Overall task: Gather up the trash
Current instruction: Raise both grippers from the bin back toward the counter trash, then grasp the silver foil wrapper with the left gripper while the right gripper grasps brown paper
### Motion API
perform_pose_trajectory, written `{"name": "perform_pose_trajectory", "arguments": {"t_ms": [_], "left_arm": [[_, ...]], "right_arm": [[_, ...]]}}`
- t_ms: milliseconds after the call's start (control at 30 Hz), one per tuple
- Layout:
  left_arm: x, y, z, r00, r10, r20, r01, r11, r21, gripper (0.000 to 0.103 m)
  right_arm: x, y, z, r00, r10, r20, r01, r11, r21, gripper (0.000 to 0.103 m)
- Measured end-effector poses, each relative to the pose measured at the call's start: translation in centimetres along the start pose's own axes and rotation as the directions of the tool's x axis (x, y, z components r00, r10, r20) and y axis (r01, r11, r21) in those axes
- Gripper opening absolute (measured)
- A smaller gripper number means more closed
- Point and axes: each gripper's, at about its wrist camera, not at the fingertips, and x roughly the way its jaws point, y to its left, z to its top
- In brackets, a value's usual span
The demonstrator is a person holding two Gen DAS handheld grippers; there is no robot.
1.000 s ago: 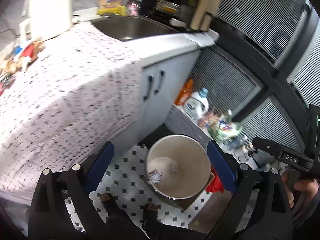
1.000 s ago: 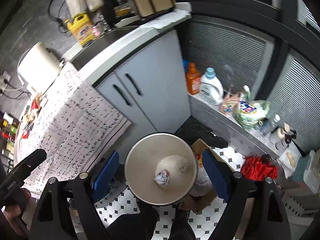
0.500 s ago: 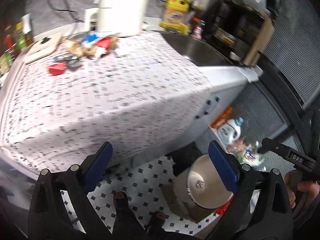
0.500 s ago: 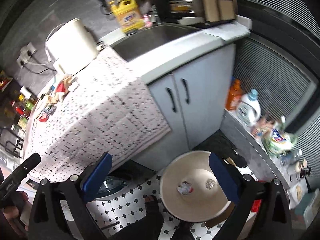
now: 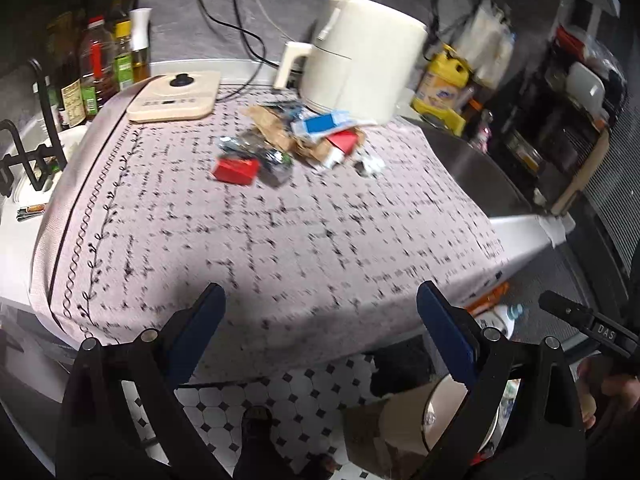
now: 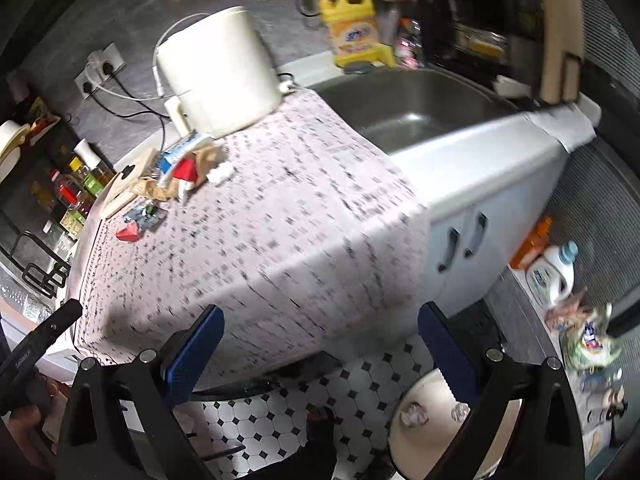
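A pile of trash lies at the far side of the patterned tablecloth (image 5: 280, 248): a red box (image 5: 235, 171), foil wrappers (image 5: 272, 156), brown paper (image 5: 276, 128), a blue and white packet (image 5: 324, 123) and a white crumpled tissue (image 5: 370, 164). The pile also shows in the right wrist view (image 6: 180, 176). The round bin (image 6: 424, 420) stands on the tiled floor with crumpled bits inside; it also shows in the left wrist view (image 5: 440, 416). My left gripper (image 5: 320, 320) and right gripper (image 6: 320, 340) are both open and empty, above the near table edge.
A white air fryer (image 5: 360, 76) stands behind the pile, beside a beige scale (image 5: 176, 98) and oil bottles (image 5: 96, 68). A sink (image 6: 412, 100) and yellow detergent jug (image 6: 356, 36) lie to the right. White cabinet doors (image 6: 460, 240) and detergent bottles (image 6: 552, 272) are below.
Both grippers have swung up from over the bin toward the tabletop. The bin has dropped to the lower right of both views and the trash pile has come into view.
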Motion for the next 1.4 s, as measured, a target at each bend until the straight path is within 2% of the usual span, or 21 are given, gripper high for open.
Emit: {"name": "perform_pose_trajectory", "arguments": {"t_ms": [200,267,367,667,900,1033,1167,1200,1267,1300,1400], "left_arm": [[1.1,3.8,3.0,0.998,0.016,0.055,-0.013,0.998,-0.061,0.093],[1.7,4.9,4.0,0.998,0.011,0.065,-0.005,0.997,-0.082,0.081],[3.3,6.6,5.6,0.999,-0.004,0.054,0.010,0.993,-0.115,0.070],[7.9,10.1,9.7,0.999,-0.045,0.018,0.047,0.991,-0.124,0.048],[11.9,11.7,12.0,0.995,-0.091,-0.044,0.086,0.992,-0.094,0.044],[14.4,11.8,13.0,0.991,-0.103,-0.084,0.099,0.994,-0.044,0.043],[16.5,11.5,13.6,0.985,-0.120,-0.120,0.120,0.993,-0.008,0.038],[16.9,11.5,13.7,0.984,-0.123,-0.130,0.123,0.992,-0.005,0.035],[17.5,11.5,13.8,0.980,-0.134,-0.147,0.135,0.991,-0.004,0.013],[17.5,11.3,13.8,0.981,-0.135,-0.142,0.137,0.991,0.005,0.006],[16.4,11.1,13.8,0.985,-0.138,-0.104,0.141,0.990,0.022,0.003]], "right_arm": [[1.4,3.5,2.6,1.000,-0.004,0.015,0.005,0.999,-0.042,0.095],[1.8,4.3,3.3,1.000,-0.010,0.016,0.011,0.999,-0.048,0.095],[2.6,5.3,4.1,1.000,-0.022,0.018,0.023,0.998,-0.053,0.094],[5.3,7.5,6.0,0.997,-0.071,0.007,0.071,0.997,-0.033,0.086],[6.7,8.5,6.4,0.994,-0.112,0.010,0.112,0.993,0.025,0.085],[7.2,8.9,6.1,0.991,-0.136,0.006,0.136,0.989,0.056,0.085],[7.6,9.3,6.2,0.988,-0.155,0.002,0.155,0.986,0.066,0.085],[7.7,9.4,6.2,0.987,-0.158,0.003,0.157,0.985,0.068,0.085],[7.9,9.8,6.4,0.987,-0.158,0.004,0.158,0.985,0.067,0.085],[8.0,10.0,6.5,0.988,-0.157,0.004,0.157,0.986,0.063,0.085],[8.4,11.1,6.8,0.989,-0.148,0.007,0.148,0.988,0.037,0.085]]}}
